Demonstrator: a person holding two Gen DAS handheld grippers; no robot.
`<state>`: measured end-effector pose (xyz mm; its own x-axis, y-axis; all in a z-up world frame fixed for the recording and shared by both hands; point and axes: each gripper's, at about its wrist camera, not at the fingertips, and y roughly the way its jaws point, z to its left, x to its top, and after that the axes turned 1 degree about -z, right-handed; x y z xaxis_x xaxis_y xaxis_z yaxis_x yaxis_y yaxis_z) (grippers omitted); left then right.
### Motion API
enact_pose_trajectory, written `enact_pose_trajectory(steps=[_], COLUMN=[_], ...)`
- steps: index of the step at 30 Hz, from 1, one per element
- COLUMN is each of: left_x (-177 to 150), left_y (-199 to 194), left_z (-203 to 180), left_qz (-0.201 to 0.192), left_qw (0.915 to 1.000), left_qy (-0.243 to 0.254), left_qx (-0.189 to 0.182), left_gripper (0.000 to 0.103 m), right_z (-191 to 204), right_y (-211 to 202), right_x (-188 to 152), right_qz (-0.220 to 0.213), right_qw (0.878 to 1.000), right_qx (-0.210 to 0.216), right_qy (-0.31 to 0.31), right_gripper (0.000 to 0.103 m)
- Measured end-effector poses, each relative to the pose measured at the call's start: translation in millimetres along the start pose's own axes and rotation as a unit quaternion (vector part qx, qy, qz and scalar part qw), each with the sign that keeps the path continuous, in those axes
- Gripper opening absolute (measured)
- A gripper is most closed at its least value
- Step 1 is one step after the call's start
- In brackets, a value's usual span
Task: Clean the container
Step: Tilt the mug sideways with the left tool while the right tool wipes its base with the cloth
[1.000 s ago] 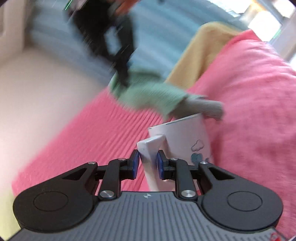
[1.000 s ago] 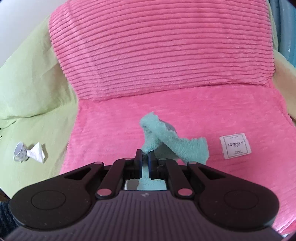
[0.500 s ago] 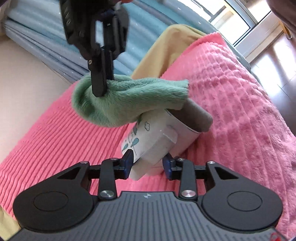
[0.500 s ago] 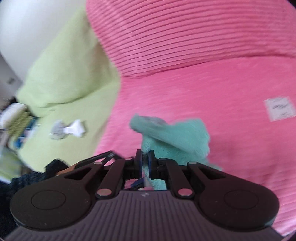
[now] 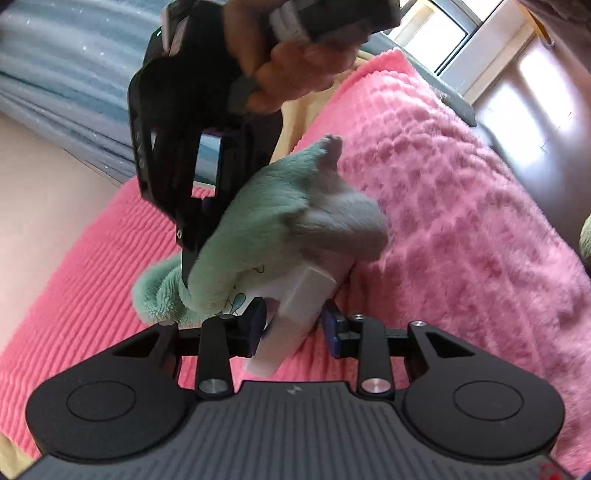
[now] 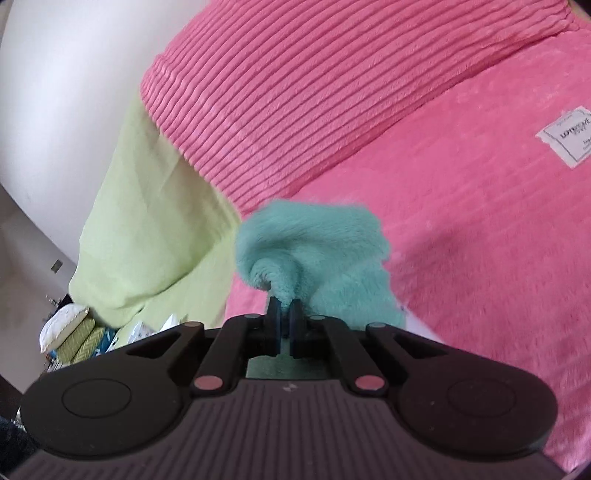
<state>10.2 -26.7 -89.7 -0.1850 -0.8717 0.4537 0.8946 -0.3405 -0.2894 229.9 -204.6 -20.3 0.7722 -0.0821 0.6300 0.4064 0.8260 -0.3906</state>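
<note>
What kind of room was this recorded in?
Probably a home living room or bedroom: a pink ribbed plush cover over cushioned seating, blue curtains by a window, and stacked pillows in the background.

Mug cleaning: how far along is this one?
Done: both pickups. The left tongs clamp the white mug by its handle, and the right tongs pinch the green cloth. In hand: the cloth is bunched over the mug's mouth, mid-wipe. Left: finishing the wipe and setting both down on the pink blanket.
</note>
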Motion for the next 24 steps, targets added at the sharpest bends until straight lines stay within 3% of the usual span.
enact_pose_trajectory(steps=[7,11,13,17,20,24], left_x=[-1,-2,-4,-4,-3,-2], left_y=[-2,-2,1,4,5,6], left_z=[3,2,2,2,2,1], left_qz=[0.0,0.01,0.023,0.035,0.035,0.035], left_qw=[0.9999,0.9999,0.9997,0.9993,0.9993,0.9993], left_qy=[-0.015,-0.009,-0.006,-0.009,-0.01,-0.011], left_qx=[-0.007,-0.004,-0.005,-0.01,-0.01,-0.011], left_gripper=[0.038,0.039,0.04,0.04,0.04,0.04], right_z=[-17,-48,-50,-19,-7,4], right_y=[5,1,-13,-34,-46,-67], right_x=[9,-2,-9,-14,-16,-25], right_qz=[-0.044,-0.025,-0.042,-0.087,-0.102,-0.118], right_qw=[0.997,0.988,0.988,0.992,0.991,0.989], right_qx=[-0.061,-0.148,-0.134,-0.08,-0.026,-0.037], right_qy=[0.008,0.037,0.066,0.05,0.08,0.087], right_gripper=[0.003,0.004,0.005,0.009,0.038,0.038])
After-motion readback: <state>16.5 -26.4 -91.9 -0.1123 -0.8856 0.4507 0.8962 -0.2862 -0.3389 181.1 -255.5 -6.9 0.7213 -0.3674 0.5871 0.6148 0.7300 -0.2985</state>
